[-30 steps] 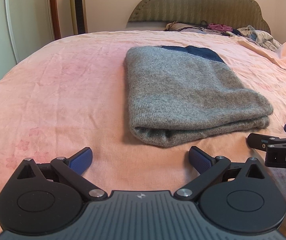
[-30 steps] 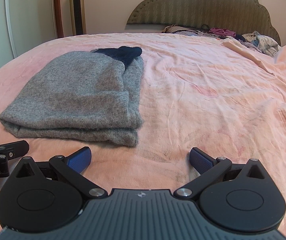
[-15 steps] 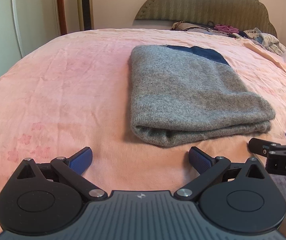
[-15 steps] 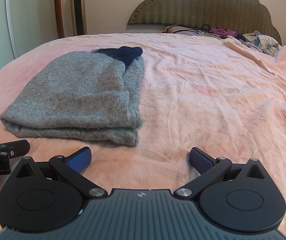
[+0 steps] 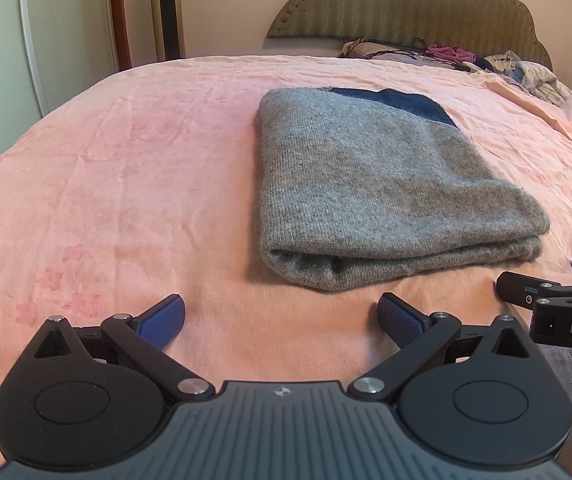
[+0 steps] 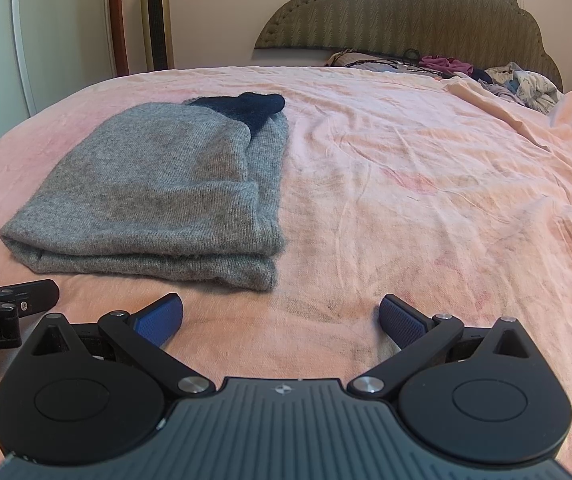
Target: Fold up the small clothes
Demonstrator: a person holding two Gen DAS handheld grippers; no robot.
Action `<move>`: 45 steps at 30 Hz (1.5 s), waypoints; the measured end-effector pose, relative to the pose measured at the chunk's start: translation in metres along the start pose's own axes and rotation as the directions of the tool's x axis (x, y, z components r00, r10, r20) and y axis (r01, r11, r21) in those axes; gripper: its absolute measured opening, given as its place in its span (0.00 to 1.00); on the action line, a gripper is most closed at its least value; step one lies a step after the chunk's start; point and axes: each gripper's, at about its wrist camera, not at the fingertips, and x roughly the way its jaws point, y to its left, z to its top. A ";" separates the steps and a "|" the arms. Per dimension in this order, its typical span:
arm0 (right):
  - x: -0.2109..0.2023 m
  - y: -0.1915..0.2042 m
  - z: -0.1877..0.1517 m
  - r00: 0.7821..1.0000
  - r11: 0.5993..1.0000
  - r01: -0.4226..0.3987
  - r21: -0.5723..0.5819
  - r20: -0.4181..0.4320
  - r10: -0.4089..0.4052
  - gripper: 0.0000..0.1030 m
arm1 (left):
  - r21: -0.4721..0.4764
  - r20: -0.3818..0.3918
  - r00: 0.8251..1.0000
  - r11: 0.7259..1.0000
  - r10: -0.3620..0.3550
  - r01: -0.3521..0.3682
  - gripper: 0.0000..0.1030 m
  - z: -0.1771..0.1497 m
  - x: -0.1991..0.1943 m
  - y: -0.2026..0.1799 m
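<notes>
Two grippers wait low over the pink bed sheet (image 5: 134, 168), and both hold nothing. The left gripper (image 5: 282, 314) has its blue pads spread wide apart. The right gripper (image 6: 282, 314) is spread wide too. Each one peeks into the other's view at the side edge.

One gray knit garment (image 5: 369, 184) lies flat on the sheet, already folded into a neat stack of layers. From the left gripper it sits near, at about 1 o'clock. From the right gripper it sits near, at about 11 o'clock. Its dark blue part (image 6: 246, 106) is at the far end, toward the headboard (image 6: 405, 12). Neither gripper touches it.

It looks like this piece is nearly done. If one more fold is wanted, the near thick edge is the best place to pinch. Each gripper should slide a pad under all the layers, one at each near corner, so no layer slips out. Then both should lift together, at the same height, and lay the near edge onto the far end. Soft knit sags, so slow moves should help.

A pile of other clothes (image 6: 521, 80) rests by the headboard, well apart.
</notes>
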 end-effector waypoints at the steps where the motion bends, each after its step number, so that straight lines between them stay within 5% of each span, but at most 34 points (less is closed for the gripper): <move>1: 0.000 0.000 0.000 1.000 1.000 0.000 0.000 0.000 0.000 1.00 | 0.000 -0.001 1.000 1.000 0.000 0.000 1.00 0.000 0.000 0.000; 45: -0.001 0.000 -0.001 1.000 1.000 0.001 0.001 0.001 -0.001 1.00 | -0.004 0.020 1.000 1.000 0.007 -0.007 1.00 -0.003 -0.001 -0.001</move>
